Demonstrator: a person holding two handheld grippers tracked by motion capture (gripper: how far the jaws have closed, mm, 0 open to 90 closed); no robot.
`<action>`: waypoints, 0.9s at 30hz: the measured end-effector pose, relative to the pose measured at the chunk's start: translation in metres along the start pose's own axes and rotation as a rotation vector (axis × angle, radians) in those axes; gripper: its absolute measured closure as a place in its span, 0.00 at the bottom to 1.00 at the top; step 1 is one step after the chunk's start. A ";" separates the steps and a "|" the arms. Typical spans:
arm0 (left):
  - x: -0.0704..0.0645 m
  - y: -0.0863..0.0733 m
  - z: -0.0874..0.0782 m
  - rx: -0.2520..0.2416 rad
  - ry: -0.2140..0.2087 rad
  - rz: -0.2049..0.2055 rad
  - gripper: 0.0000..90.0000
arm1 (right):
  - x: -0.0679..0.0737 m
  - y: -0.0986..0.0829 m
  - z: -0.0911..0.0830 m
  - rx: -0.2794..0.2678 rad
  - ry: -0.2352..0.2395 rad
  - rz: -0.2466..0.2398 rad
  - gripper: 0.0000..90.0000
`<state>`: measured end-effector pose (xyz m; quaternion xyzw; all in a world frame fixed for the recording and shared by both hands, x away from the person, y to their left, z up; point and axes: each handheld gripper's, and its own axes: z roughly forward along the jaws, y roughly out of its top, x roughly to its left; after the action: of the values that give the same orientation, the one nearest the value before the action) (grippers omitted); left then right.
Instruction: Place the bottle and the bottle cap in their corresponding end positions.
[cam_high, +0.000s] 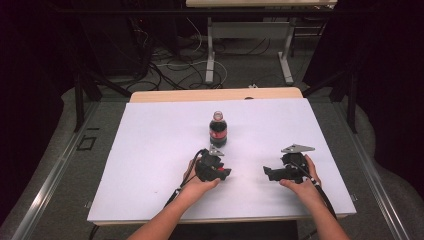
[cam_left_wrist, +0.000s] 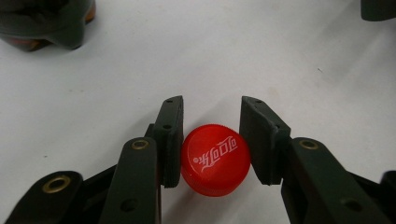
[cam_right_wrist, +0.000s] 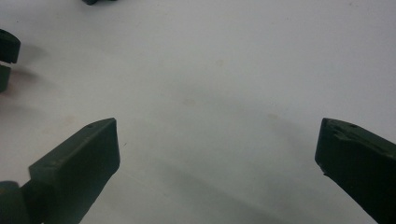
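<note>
White paper covers the wooden table (cam_high: 150, 150) before me. My left gripper (cam_left_wrist: 211, 135) clamps a round red plastic bottle cap (cam_left_wrist: 215, 159) with white lettering, low against the paper. Just beyond it stands an uncapped dark cola bottle (cam_high: 218, 130). My right gripper (cam_right_wrist: 217, 154) rests nearby, jaws spread wide, holding nothing.
</note>
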<state>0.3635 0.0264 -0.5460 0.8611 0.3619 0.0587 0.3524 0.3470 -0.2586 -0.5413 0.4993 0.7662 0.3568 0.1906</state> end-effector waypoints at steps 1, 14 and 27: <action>0.000 0.000 0.002 0.001 0.007 0.000 0.68 | 0.000 0.000 0.001 0.001 0.004 0.003 0.00; 0.008 0.001 0.002 0.002 0.027 -0.037 0.56 | 0.004 0.001 0.001 0.003 0.008 -0.005 0.00; 0.035 0.002 -0.045 -0.072 0.007 -0.133 0.34 | 0.003 0.000 0.000 0.001 0.007 0.000 0.00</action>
<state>0.3741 0.0741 -0.5170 0.8216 0.4171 0.0511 0.3852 0.3458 -0.2560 -0.5407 0.4982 0.7669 0.3583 0.1878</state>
